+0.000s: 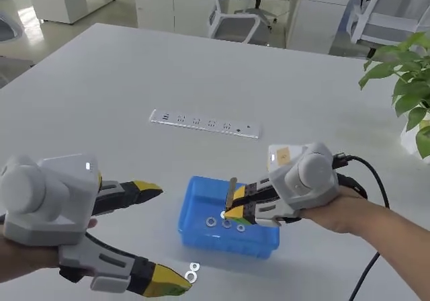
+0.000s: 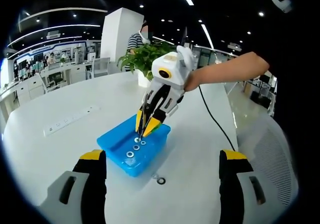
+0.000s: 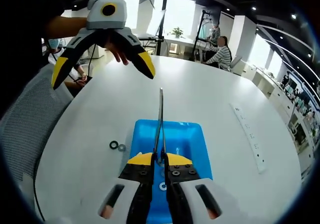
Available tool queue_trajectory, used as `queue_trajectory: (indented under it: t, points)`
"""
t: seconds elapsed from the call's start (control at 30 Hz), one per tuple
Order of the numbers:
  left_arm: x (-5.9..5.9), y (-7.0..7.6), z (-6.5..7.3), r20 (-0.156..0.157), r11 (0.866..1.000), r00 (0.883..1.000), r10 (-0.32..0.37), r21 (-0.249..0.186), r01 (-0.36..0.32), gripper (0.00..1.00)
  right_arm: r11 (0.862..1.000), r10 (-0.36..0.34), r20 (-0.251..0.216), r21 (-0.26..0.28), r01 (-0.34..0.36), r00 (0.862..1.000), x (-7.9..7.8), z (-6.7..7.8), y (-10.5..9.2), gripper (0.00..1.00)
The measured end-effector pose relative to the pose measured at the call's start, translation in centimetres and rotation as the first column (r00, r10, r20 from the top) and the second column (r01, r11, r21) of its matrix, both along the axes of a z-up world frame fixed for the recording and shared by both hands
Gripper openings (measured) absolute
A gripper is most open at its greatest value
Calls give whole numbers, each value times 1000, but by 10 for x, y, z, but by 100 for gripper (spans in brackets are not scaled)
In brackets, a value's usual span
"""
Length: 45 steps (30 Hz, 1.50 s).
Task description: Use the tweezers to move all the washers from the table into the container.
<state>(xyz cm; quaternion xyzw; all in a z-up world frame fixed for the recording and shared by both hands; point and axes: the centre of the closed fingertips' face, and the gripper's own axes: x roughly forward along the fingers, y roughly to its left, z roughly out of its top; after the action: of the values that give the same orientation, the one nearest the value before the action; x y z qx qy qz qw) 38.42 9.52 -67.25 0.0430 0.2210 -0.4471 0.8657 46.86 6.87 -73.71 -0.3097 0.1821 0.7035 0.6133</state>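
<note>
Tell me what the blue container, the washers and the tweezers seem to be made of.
The blue container is likely plastic with a glossy finish, given its even saturated colour and soft shine on the walls. The washers are probably metal, as they are thin, pale silvery rings, though one looks darker in the gripper views. The tweezers appear to be steel, with thin grey blades and a dull sheen.

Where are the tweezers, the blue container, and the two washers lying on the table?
tweezers [image 3: 160, 115], right gripper view, on the metal shaft.
blue container [image 1: 232, 246], head view, on its near wall.
washers on the table [image 1: 195, 268], head view, on the farther washer of the pair.
</note>
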Motion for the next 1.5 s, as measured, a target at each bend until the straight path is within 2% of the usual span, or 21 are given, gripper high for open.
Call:
queue_trajectory:
  t: [0.5,0.73,1.07,1.17,1.27,1.5]
  points:
    - [6,0,-7,-15,1000,1000,-8,-2,8,99,1000,-16,-29,-5,16,999,2,-27,5,8]
    - [12,1,-11,-20,1000,1000,-21,11,21,93,1000,-8,-35,-11,8,999,3,-34,9,8]
    - [27,-9,-11,9,998,998,-63,11,63,72,1000,4,-50,-21,-5,999,-1,-40,9,8]
    - [33,-12,-9,28,997,997,-73,15,72,66,1000,6,-48,-20,-7,999,-1,-40,10,8]
    - [39,-15,-8,45,996,995,-90,27,89,57,1000,9,-49,-21,-10,999,-1,-40,10,9]
    - [55,-22,-9,65,993,992,-108,59,104,44,1000,11,-46,-20,-12,999,-1,-40,11,9]
